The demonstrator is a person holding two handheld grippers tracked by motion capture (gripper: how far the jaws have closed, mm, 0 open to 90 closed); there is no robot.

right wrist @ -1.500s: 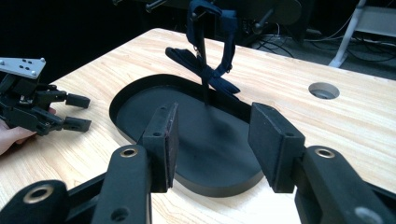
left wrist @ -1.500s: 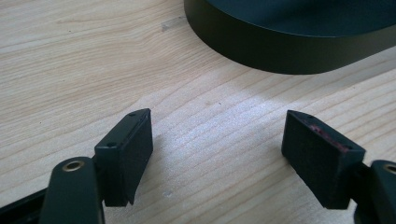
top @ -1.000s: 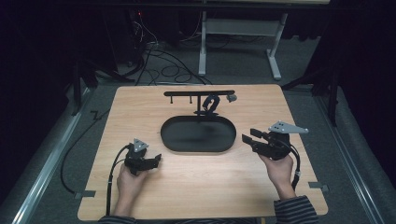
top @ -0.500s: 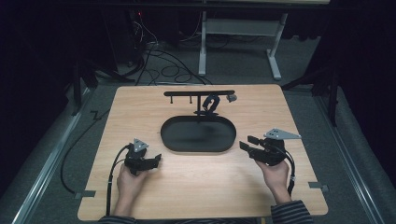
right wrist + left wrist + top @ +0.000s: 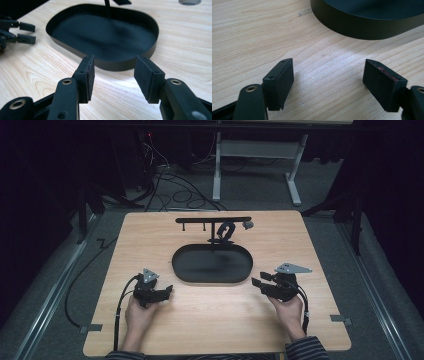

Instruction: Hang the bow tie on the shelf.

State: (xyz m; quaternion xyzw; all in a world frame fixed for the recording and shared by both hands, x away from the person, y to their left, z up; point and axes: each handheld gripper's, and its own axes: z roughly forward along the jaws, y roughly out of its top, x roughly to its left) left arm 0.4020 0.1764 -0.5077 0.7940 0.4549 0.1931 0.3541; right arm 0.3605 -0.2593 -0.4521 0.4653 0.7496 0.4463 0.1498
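Looking down in the high view, the black oval metal tray point(image 5: 212, 265) sits mid-table on the light wooden table point(image 5: 210, 320); left gripper point(image 5: 162, 292) and right gripper point(image 5: 261, 283) flank it, apart. Left gripper view: jaws parted, nothing between. Right gripper view: jaws parted, empty, tray just ahead.

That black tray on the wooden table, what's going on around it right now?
A person sits at the table with a hand-held gripper in each hand. The left hand-held gripper and the right hand-held gripper rest on either side of the oval black tray, both pointing toward it with jaws open and nothing between them. The tray looks empty. Behind it stands a small black rack with a dark object hanging from it. Nothing is being held.
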